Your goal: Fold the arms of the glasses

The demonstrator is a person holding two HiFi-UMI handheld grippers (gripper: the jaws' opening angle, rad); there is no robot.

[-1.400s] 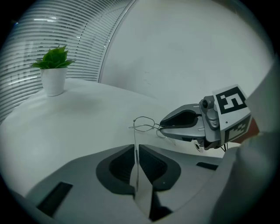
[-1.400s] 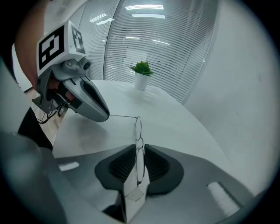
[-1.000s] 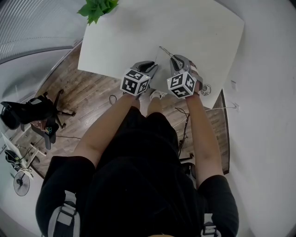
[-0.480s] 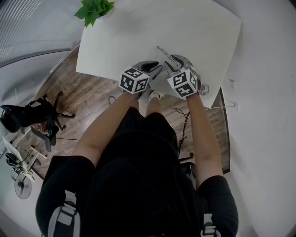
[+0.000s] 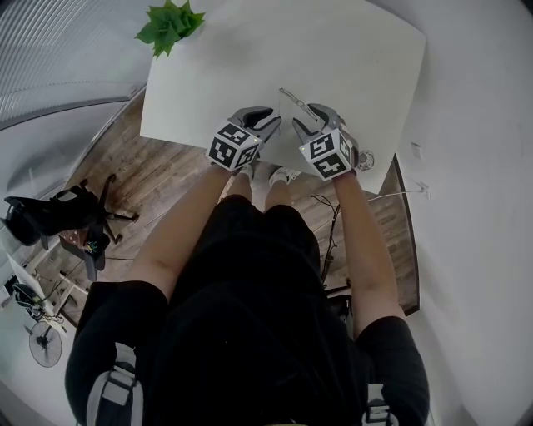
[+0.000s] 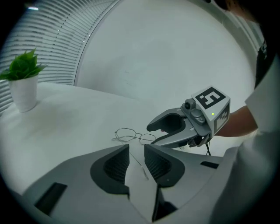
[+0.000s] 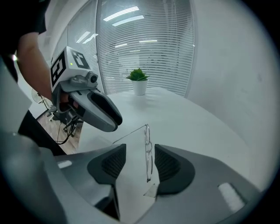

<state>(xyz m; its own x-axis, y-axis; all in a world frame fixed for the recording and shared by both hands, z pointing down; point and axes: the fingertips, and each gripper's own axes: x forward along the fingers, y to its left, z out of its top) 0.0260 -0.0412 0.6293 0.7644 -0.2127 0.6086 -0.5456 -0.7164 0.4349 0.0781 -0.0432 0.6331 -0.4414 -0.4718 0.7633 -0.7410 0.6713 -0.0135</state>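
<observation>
My left hand-held gripper (image 6: 136, 152) and right hand-held gripper (image 7: 140, 149) had both just been opening and were released. The glasses (image 6: 127, 134) rested on the white desk (image 5: 358, 50), upper centre of the head view. One thin arm lay between the left jaws and the lenses between the right.

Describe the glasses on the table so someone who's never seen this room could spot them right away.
Find the big white table with a potted plant at its far left corner. The glasses lie close to the table's near edge, well away from that plant. Unlike the bulky green plant, they are a thin, pale wire frame with clear lenses and an arm swung out.
</observation>
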